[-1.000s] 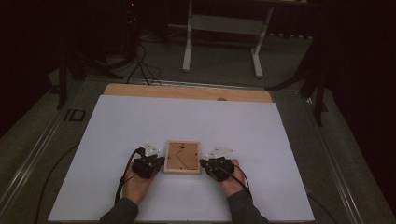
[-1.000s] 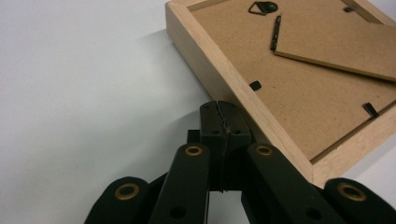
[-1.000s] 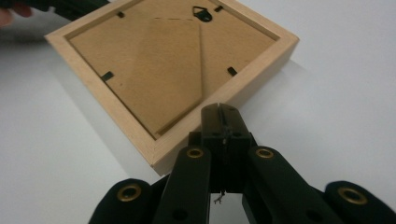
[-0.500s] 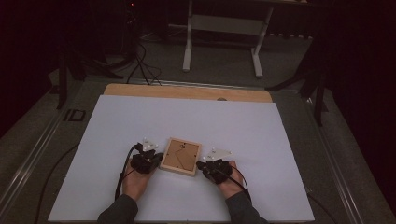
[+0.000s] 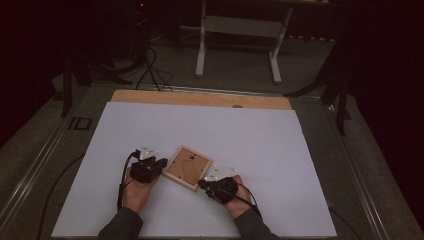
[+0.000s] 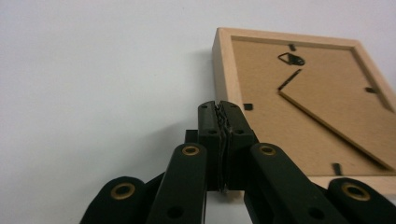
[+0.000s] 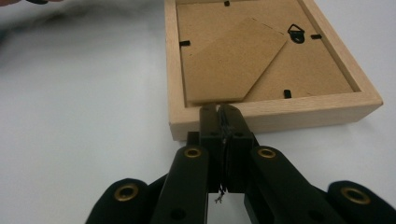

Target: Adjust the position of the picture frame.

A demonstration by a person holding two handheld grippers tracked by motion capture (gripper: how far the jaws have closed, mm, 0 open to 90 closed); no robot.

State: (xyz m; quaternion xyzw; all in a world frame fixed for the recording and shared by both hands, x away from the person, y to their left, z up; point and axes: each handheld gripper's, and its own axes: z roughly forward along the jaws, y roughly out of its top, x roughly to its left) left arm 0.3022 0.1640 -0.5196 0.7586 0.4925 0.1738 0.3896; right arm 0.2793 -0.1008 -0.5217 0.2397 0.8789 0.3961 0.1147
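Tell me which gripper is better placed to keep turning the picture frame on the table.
Right, probably. The right gripper, jaws shut, sits against the outer face of the picture frame, near a corner, so a push there should turn it. The left gripper, also shut, rests over the frame's left rail, less squarely set to push.

- My left tongs are black, with brass-coloured rivets.
- My right tongs are the same black, with the same brass rivets.
- The frame between them is pale, light wood.
- Its backing board is plain brown card, with small black clips and a black hanger.
- The sheet on my table is plain white, no pattern.
- The table's far edge shows as a tan wooden strip.
- My sleeves are dark grey.
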